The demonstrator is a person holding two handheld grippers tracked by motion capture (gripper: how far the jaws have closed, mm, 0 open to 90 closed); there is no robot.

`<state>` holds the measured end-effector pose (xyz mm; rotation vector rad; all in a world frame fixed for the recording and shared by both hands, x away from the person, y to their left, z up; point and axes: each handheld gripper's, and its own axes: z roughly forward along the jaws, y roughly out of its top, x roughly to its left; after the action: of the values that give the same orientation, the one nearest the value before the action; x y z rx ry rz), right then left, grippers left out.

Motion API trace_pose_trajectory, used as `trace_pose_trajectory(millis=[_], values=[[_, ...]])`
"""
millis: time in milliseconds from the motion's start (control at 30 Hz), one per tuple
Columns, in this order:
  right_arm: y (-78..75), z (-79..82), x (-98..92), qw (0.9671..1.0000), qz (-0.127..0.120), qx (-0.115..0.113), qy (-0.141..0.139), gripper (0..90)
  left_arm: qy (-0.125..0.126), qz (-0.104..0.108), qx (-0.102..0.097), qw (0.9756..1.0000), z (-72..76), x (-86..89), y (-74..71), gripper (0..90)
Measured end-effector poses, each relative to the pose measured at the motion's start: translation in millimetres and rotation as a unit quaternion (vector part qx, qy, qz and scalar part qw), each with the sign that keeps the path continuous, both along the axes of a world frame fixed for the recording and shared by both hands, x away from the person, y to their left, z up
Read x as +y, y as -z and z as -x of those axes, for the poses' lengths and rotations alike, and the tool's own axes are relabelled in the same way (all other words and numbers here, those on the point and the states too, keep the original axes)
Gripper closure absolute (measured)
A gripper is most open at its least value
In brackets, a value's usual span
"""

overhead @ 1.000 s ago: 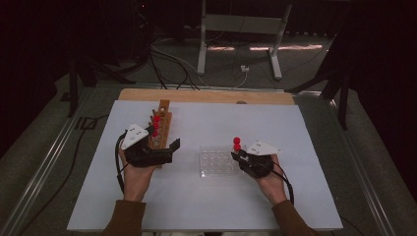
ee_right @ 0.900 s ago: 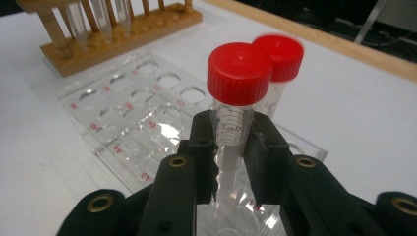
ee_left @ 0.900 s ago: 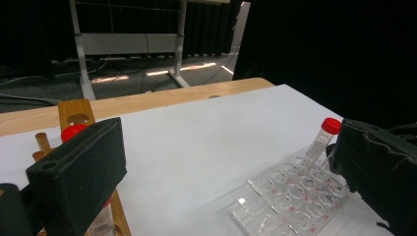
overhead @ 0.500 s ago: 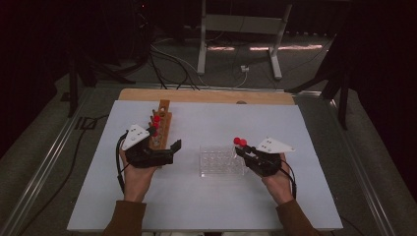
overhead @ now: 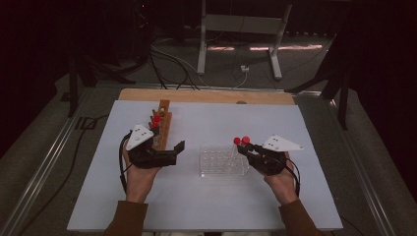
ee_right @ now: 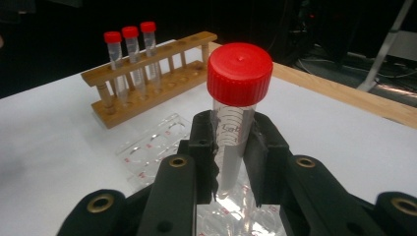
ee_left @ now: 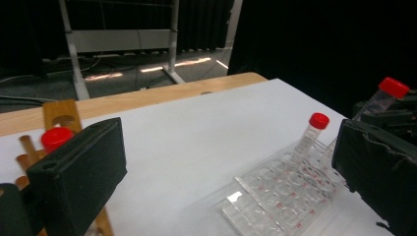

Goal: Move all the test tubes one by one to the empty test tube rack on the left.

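Red-capped tube (ee_right: 239, 73) pinched just below its cap by the right claw (ee_right: 231, 147), pads shut tight on it, held upright over the near-right end of the clear plastic rack (overhead: 216, 164). Probably mid-transfer between racks, not yet seated. Next move, as judged: line up over a free well, keep vertical, lower straight, then release. Must steer clear of the second tube (overhead: 233, 150), already leaning in that rack close by. Left claw (overhead: 169, 150) wide open, gripping nothing, parked just beside the wooden rack (overhead: 164, 110) with its three tubes. Plenty of bare tabletop (overhead: 275, 118) between and behind the racks; right edge well apart from the working hand.
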<state>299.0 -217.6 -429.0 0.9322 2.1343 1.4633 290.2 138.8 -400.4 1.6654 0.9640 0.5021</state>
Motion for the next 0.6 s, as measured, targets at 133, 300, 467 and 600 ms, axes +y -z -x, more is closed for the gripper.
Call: trace_pose_trajectory(millis=[133,300,467,600], values=[[-1.5,0.6,2.8,0.9999,0.002,0.006,-0.009,74.5,0.013,-0.007,0.001,0.9999,2.0,-9.4,-3.0,0.8],[-3.9,1.6,7.3,0.9995,0.002,0.016,-0.026,74.4,0.047,-0.01,0.005,0.9988,4.7,-23.1,-8.9,1.6],[-7.3,3.7,11.0,0.9992,-0.002,0.018,-0.036,74.4,0.078,-0.013,0.004,0.9968,4.1,-40.6,-18.2,3.9],[-7.8,4.7,12.8,0.9989,-0.005,0.02,-0.042,74.4,0.097,-0.009,0.004,0.9952,2.0,-54.1,-23.0,4.4]])
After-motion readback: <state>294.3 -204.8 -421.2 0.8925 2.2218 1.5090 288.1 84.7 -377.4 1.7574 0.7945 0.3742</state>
